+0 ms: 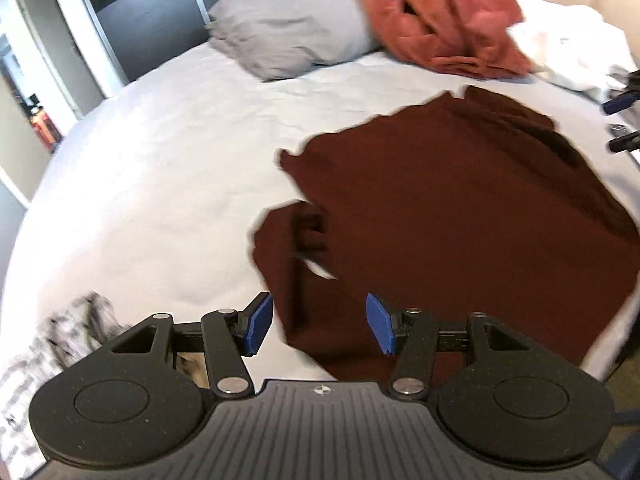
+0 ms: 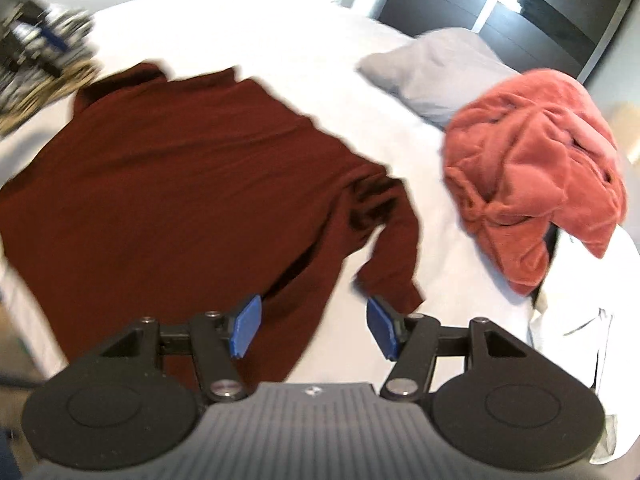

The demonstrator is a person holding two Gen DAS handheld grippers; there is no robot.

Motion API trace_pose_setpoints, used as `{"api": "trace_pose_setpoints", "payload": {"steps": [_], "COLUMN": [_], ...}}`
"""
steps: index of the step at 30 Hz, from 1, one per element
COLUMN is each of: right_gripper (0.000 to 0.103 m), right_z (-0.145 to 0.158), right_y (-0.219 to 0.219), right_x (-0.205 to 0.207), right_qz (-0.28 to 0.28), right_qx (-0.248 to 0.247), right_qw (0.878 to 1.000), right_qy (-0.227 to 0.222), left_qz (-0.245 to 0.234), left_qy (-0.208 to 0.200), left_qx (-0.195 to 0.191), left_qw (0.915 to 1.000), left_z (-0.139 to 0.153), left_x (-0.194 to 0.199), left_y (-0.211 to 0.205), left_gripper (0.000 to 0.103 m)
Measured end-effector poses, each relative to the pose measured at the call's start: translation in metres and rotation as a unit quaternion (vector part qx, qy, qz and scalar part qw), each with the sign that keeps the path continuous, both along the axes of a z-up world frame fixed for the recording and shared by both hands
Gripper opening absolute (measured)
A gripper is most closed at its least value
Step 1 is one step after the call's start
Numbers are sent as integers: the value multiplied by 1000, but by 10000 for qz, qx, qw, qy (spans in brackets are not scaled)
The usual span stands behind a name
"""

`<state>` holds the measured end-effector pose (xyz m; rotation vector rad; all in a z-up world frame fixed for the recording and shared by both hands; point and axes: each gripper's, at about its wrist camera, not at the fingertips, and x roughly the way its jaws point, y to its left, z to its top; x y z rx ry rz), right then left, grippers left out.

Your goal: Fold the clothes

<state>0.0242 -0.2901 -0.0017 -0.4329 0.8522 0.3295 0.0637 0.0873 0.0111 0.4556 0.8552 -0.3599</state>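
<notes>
We see the left gripper [image 1: 320, 322] with its blue pads [image 1: 259, 322] spread apart and nothing between them; it hangs above the near edge of the maroon sweater [image 1: 460, 216]. The right gripper [image 2: 314, 326] is the same: pads [image 2: 245, 326] apart, empty, over the sweater's hem and white sheet.

The maroon sweater [image 2: 180, 184] lies spread flat on the bed [image 1: 160, 184], not folded. In the right wrist view we see one sleeve [image 2: 394, 240] bent down beside the body, its cuff on the sheet just past the right pad. In the left wrist view the other sleeve [image 1: 288, 248] is doubled back beside the body, with a sliver of sheet showing between them.

Further out, a salmon-red fleece garment [image 2: 532, 168] sits heaped near the grey pillow [image 2: 440, 68], partly on top of a white garment [image 2: 580, 308] at the bed's edge. The left wrist view shows the same heap [image 1: 444, 20] overlapping the pillow [image 1: 292, 32]. A black-and-white patterned cloth [image 1: 60, 340] lies low left in the left wrist view, blurred; we cannot tell what it is. Dark wardrobe doors [image 2: 500, 12] stand behind the bed. Both views are motion-blurred.
</notes>
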Motion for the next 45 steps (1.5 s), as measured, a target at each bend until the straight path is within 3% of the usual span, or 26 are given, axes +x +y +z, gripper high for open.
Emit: {"api": "trace_pose_setpoints", "payload": {"steps": [4,11,22,24,25,28,32,35,40,45], "right_gripper": [65,65,65,56,33,14,12,11,11,11], "right_z": [4,-14,-86,-96,-99,-94,-71,-46,-3,17], "right_y": [-15,-48,-47,-46,-46,-46,-65,-96,-153,-203], "right_x": [41,112,187,193,194,193,180,163,123,80], "right_qz": [-557,-1350,-1552,-1589,-1576,-1555,-2052,-2642,-3737,-4377], "right_qx": [228,543,674,695,746,717,624,669,761,568], "right_qw": [9982,9891,9814,9789,9776,9777,9729,9609,9244,8968], "right_qy": [-16,207,902,1082,1181,1214,861,497,-93,-322], "left_qz": [324,-55,-121,-95,-42,224,788,1333,2102,2699], "left_qy": [-35,221,908,1010,1040,1113,929,719,554,545], "left_qx": [-28,92,-108,-130,-201,-473,-473,-487,-430,-359], "left_qw": [9995,9997,9957,9948,9944,9924,9914,9873,9751,9607], "left_z": [2,-23,-72,-75,-75,-69,-49,-30,-5,4], "left_x": [41,97,141,144,146,149,140,129,98,65], "left_y": [8,-4,-11,-13,-13,-6,12,33,69,100], "left_gripper": [50,53,52,39,28,14,11,11,11,11]}}
